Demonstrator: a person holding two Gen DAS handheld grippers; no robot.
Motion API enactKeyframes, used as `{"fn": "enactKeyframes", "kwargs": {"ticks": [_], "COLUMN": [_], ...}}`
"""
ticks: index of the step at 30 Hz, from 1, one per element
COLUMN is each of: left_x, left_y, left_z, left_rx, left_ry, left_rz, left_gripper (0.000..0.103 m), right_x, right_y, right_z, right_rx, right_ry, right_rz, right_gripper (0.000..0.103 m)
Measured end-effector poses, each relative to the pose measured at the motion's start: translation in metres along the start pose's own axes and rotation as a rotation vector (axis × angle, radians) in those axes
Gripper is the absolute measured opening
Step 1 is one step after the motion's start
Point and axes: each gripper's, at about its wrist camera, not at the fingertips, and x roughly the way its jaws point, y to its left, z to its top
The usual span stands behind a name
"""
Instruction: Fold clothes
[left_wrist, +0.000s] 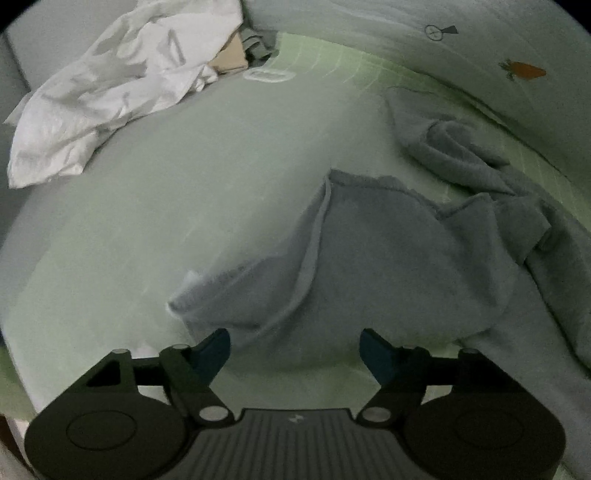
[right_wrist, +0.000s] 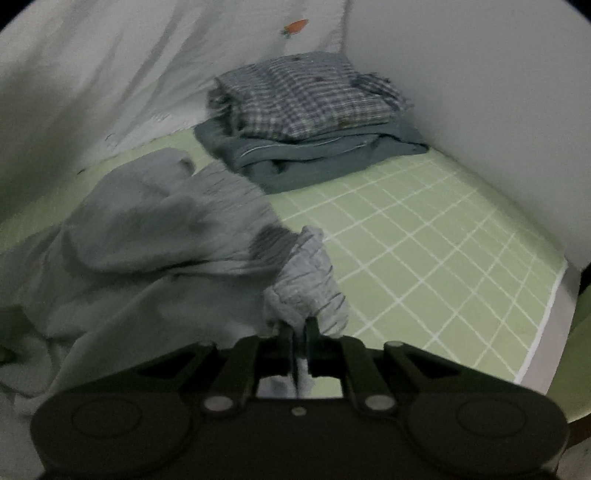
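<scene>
A grey fleece garment (left_wrist: 388, 258) lies crumpled on the green checked bed sheet (left_wrist: 110, 258), spread from the middle to the right. My left gripper (left_wrist: 295, 350) is open and empty, just short of the garment's near hem. In the right wrist view the same grey garment (right_wrist: 147, 229) is heaped at the left. My right gripper (right_wrist: 299, 328) is shut on a bunched ribbed cuff of the garment (right_wrist: 310, 280) and holds it lifted above the sheet (right_wrist: 424, 240).
A crumpled white garment (left_wrist: 110, 92) lies at the far left. A folded plaid shirt (right_wrist: 306, 99) sits on a folded dark green garment (right_wrist: 314, 155) in the far corner. A pale quilt with a carrot print (left_wrist: 524, 70) borders the bed. A wall (right_wrist: 480, 92) stands at the right.
</scene>
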Motion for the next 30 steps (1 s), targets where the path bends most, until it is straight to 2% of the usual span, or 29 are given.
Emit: {"fn": "enactKeyframes", "kwargs": {"ticks": [2, 6, 9, 13, 14, 16, 17, 21, 25, 29, 30], "left_x": [0.004, 0.021, 0.036, 0.048, 0.050, 0.052, 0.052, 0.055, 0.049, 0.035, 0.032], "left_y": [0.003, 0.007, 0.008, 0.002, 0.001, 0.004, 0.005, 0.011, 0.037, 0.080, 0.090], "left_z": [0.007, 0.018, 0.031, 0.048, 0.052, 0.060, 0.065, 0.083, 0.125, 0.172, 0.180], "left_rx": [0.049, 0.131, 0.161, 0.262, 0.271, 0.267, 0.265, 0.257, 0.220, 0.029, -0.025], "left_ry": [0.004, 0.010, -0.004, -0.029, -0.031, -0.032, -0.033, -0.039, -0.182, -0.391, -0.424], "left_rz": [-0.027, -0.050, -0.127, -0.173, -0.183, -0.194, -0.199, -0.217, -0.110, 0.014, 0.032], "left_gripper": [0.057, 0.057, 0.057, 0.057, 0.051, 0.023, 0.003, 0.003, 0.003, 0.004, 0.009], "right_x": [0.000, -0.009, -0.016, -0.020, -0.020, -0.021, -0.022, -0.025, -0.029, -0.036, -0.037], "right_y": [0.010, 0.028, 0.040, 0.056, 0.061, 0.073, 0.078, 0.096, 0.106, 0.105, 0.102], "right_z": [-0.002, -0.010, -0.016, -0.022, -0.023, -0.025, -0.025, -0.026, -0.025, -0.024, -0.025], "right_rx": [-0.011, 0.001, 0.008, 0.015, 0.004, -0.026, -0.038, -0.062, -0.093, -0.122, -0.112], "right_ry": [0.004, -0.005, 0.000, 0.006, 0.002, -0.006, -0.012, -0.025, -0.042, -0.059, -0.057], "right_rz": [-0.006, -0.040, -0.079, -0.126, -0.142, -0.171, -0.178, -0.184, -0.186, -0.200, -0.201], "right_gripper": [0.007, 0.007, 0.007, 0.007, 0.007, 0.007, 0.007, 0.007, 0.007, 0.007, 0.007]}}
